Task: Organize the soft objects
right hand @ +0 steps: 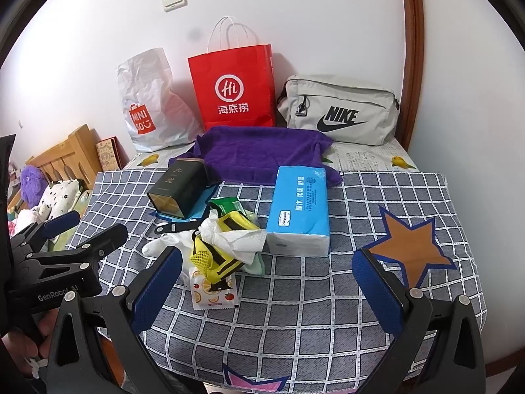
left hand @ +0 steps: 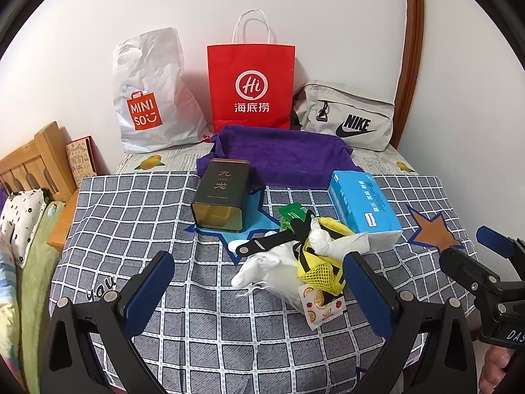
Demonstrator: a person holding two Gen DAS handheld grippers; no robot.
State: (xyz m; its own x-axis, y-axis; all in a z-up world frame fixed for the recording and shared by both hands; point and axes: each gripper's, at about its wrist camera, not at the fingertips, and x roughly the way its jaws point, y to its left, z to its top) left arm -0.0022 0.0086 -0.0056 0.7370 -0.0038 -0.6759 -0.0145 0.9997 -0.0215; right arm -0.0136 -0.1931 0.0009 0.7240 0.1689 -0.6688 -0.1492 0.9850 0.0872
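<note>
Checked cloth (left hand: 229, 328) bears crumpled pile (left hand: 295, 262).

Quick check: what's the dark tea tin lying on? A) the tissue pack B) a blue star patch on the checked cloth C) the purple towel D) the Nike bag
B: the dark tea tin lies on its side on the blue star patch of the checked cloth, in front of the purple towel and apart from the tissue pack.

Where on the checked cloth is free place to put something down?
Free: the near strip of the grey checked cloth, and the right side around the brown star patch. Crowded: the middle, from the dark rectangular tin past the white-and-yellow soft pile to the blue tissue pack.
</note>
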